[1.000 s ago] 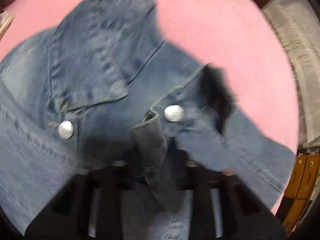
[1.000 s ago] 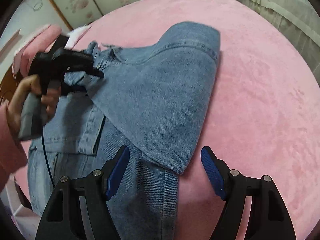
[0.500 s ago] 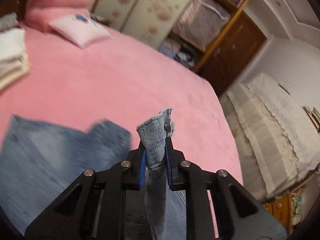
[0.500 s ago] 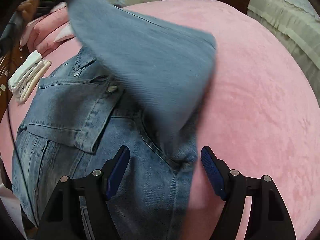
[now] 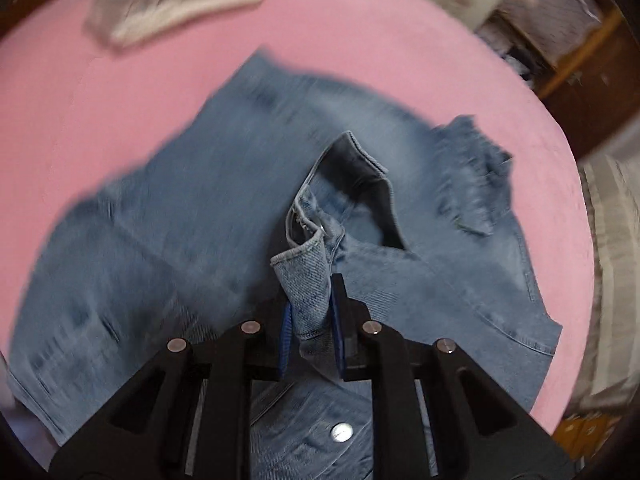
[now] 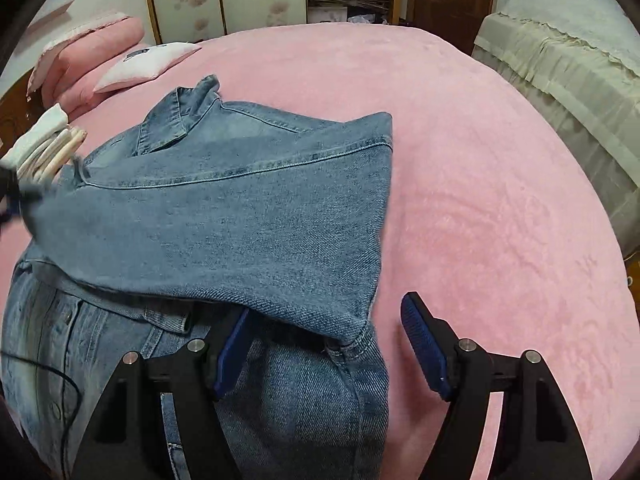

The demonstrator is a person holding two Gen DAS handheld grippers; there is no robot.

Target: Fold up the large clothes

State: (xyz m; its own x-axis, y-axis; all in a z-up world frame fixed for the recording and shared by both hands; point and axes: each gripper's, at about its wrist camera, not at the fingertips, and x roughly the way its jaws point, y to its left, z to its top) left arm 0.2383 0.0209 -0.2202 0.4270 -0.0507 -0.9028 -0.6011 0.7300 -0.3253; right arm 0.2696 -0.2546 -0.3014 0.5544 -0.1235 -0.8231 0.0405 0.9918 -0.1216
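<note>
Left wrist view first: my left gripper (image 5: 310, 330) is clamped on the cuff (image 5: 306, 276) of the denim jacket (image 5: 180, 220), blue pads pinching a bunched wad of fabric, and the sleeve (image 6: 224, 232) is being carried across the jacket body. The jacket lies spread over the middle of the pink bed (image 5: 100, 112), collar end toward the pillows at the head edge.

Right wrist view: my right gripper (image 6: 326, 344) hangs wide open, nothing between its pads, just above the folded shoulder near the bed's right side.

What worries me: the grip sits only on the cuff tip, and denim is heavy and stiff. If I swing too quickly the cuff could slip out and the sleeve would flop short of its line. The picture is smeared with motion, so I judge the speed is already high. With my right gripper not pinning anything, pulling the sleeve could also drag the shoulder fold open or shift the whole jacket on the plush cover.

The count: one jacket, one sleeve in hand, two grippers, two pink pillows (image 6: 84, 52), one white cushion (image 6: 148, 64), one stack of folded pale cloth (image 6: 44, 144) near the head edge, one metal button (image 5: 341, 432) visible below my left gripper.
</note>
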